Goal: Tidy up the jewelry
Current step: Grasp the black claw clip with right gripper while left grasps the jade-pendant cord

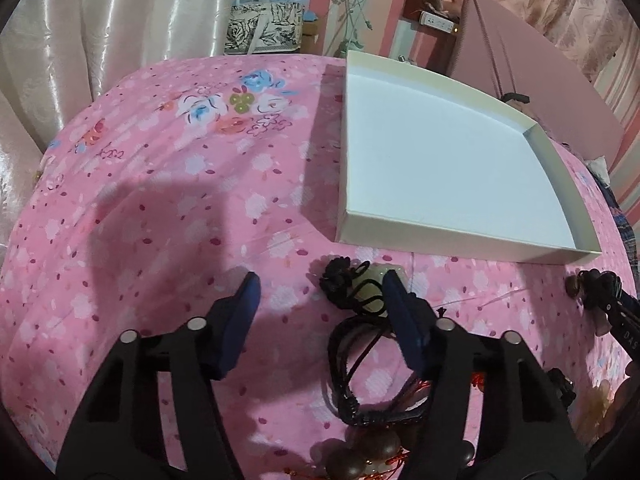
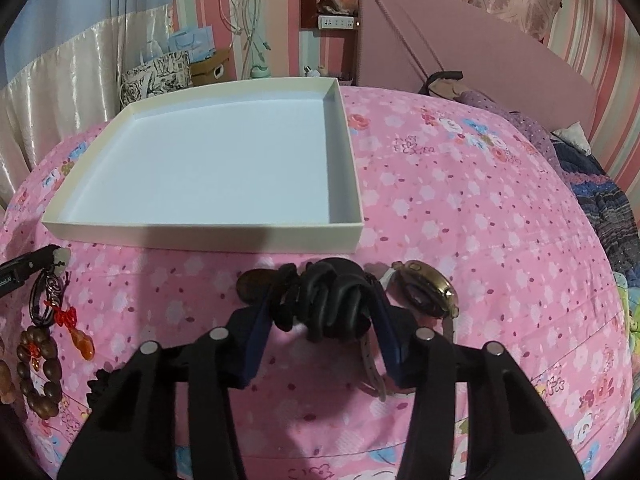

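Note:
An empty white shallow box lies on the pink floral bedspread; it also shows in the right wrist view. My left gripper is open, hovering just left of a black cord necklace with a pale pendant. My right gripper is closed around a bundle of black cord jewelry, in front of the box's near wall. A gold-cased watch lies just right of it. A brown bead bracelet and an amber gourd charm with a red knot lie at the left.
Brown beads lie under my left gripper. The right gripper's tip shows at the left view's right edge. A pink headboard, a floral bag and curtains stand behind the bed. Folded clothes lie at the right.

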Demonstrator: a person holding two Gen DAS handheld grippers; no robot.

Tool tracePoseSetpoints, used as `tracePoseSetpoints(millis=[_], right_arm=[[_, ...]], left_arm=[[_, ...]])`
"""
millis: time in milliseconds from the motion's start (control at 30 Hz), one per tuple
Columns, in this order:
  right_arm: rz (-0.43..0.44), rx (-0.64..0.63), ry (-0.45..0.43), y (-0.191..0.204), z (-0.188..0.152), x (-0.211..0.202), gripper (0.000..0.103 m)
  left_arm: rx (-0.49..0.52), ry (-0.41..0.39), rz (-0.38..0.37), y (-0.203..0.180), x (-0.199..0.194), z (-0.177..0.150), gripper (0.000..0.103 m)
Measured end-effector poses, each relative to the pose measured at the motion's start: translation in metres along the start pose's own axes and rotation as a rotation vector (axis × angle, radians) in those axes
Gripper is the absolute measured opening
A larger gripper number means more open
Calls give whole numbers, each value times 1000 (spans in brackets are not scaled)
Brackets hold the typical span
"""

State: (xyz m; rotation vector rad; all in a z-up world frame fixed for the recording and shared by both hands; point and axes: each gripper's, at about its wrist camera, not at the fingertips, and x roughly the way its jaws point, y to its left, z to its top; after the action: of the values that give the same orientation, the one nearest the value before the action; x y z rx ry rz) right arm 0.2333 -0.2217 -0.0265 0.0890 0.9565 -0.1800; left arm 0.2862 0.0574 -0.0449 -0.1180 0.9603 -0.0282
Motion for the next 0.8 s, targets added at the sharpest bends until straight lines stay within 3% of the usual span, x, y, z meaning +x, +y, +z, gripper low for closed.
tracePoseSetpoints(millis=[67, 500, 600, 800], right_arm=[[8, -1, -2, 0, 0, -1, 48], [23, 4, -1, 0, 0, 1, 48], [37, 16, -4, -3, 1, 1, 48], [44, 7, -18, -3, 3, 1, 48]], left_arm=[[5, -5, -10, 0, 0, 0, 54], [20, -5, -33, -2, 8, 7, 52], [31, 0, -85, -6, 7, 7, 29], [75, -14, -66, -14, 3, 6, 19]])
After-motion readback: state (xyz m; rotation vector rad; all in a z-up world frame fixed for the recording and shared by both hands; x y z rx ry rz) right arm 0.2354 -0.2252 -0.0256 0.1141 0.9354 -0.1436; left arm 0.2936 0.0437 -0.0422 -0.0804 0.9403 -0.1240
